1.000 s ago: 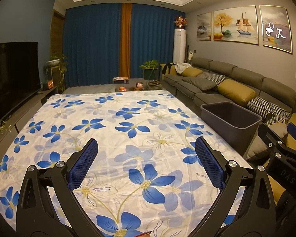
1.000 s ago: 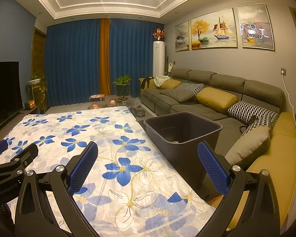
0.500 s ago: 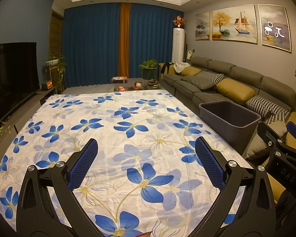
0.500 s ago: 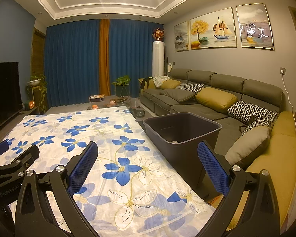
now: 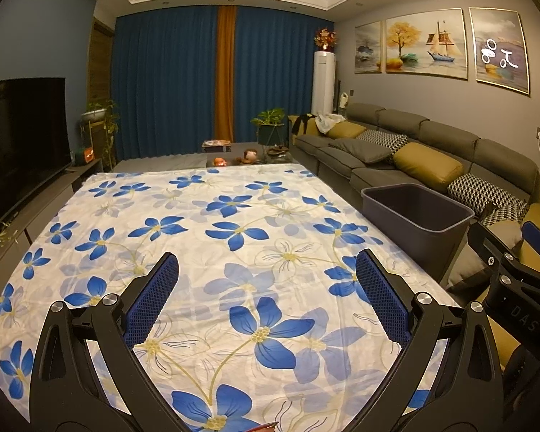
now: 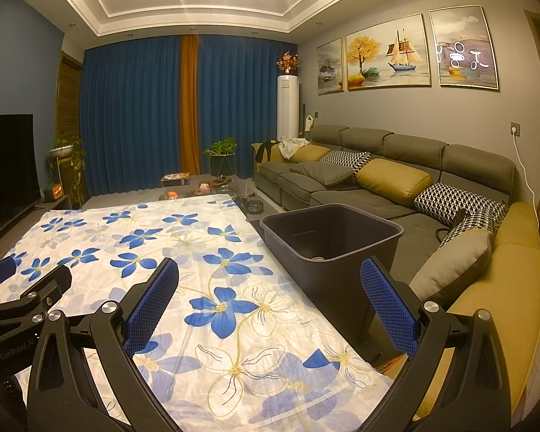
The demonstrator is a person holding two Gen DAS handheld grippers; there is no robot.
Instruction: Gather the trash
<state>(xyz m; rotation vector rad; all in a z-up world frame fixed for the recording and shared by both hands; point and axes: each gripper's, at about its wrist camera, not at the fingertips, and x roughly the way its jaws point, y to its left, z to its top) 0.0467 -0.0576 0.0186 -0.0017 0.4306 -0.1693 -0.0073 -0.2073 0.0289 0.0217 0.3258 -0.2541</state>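
- Our left gripper [image 5: 266, 288] hovers over the floral cloth [image 5: 234, 237] with jaws spread wide and nothing between the blue pads; our right gripper [image 6: 270, 289] is just as wide and just as empty.
- The dark bin [image 6: 329, 232] stands at the cloth's right edge, between table and sofa [image 6: 396, 180], presumably parked there so drops are a short reach.
- One small pale scrap [image 6: 316, 258] lies on the bin's floor; we can't tell what it is.
- We see no trash on the cloth itself.
- A red sliver [image 5: 266, 426] peeks in at the left view's bottom edge, unidentifiable.
- Beyond the far edge, small objects [image 5: 248, 156] clutter a low table.
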